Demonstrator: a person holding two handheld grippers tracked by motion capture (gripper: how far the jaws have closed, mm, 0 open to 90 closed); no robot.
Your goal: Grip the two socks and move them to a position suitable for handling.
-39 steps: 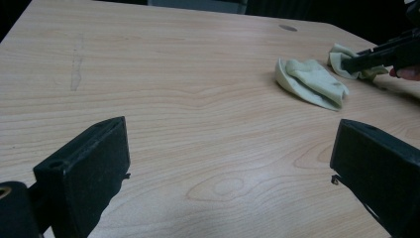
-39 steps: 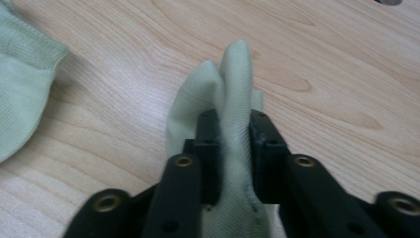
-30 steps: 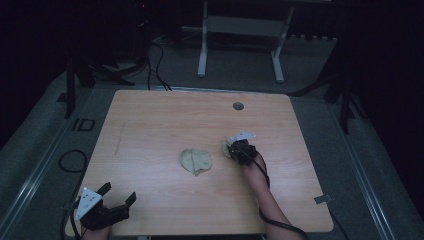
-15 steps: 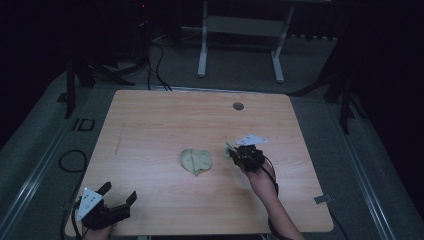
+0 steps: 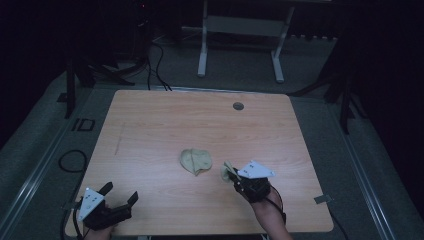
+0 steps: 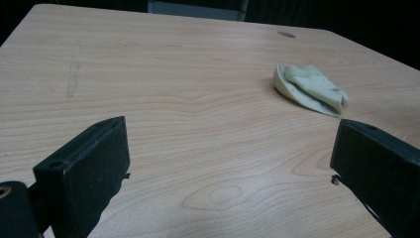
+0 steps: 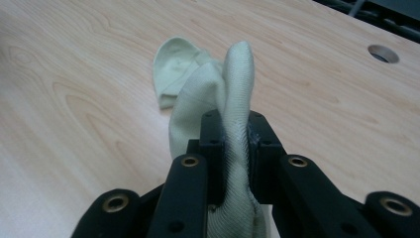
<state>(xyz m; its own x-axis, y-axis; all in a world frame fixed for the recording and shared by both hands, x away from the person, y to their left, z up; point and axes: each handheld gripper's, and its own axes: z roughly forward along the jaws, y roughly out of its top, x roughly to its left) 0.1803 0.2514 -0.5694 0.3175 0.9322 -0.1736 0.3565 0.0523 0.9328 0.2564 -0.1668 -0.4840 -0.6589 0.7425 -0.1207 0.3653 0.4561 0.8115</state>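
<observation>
a pale green sock is clamped between the jaws of the right gripper, which are pressed tight on the fabric w/ the cloth standing up above the pads and hanging below them. in the high view the right gripper is seen near the table's front right, the held sock bunched at its tip, just clear of the wood. a 2nd sock, same pale green, is left lying crumpled at abt the table's centre, near the right gripper but apart from it; it is also seen beyond the held one in the right gripper view and in the left gripper view. the left gripper is held at the front left corner, well apart from both socks, jaws spread wide w/ nothing between them but bare wood. a round cable hole is set near the far edge.
</observation>
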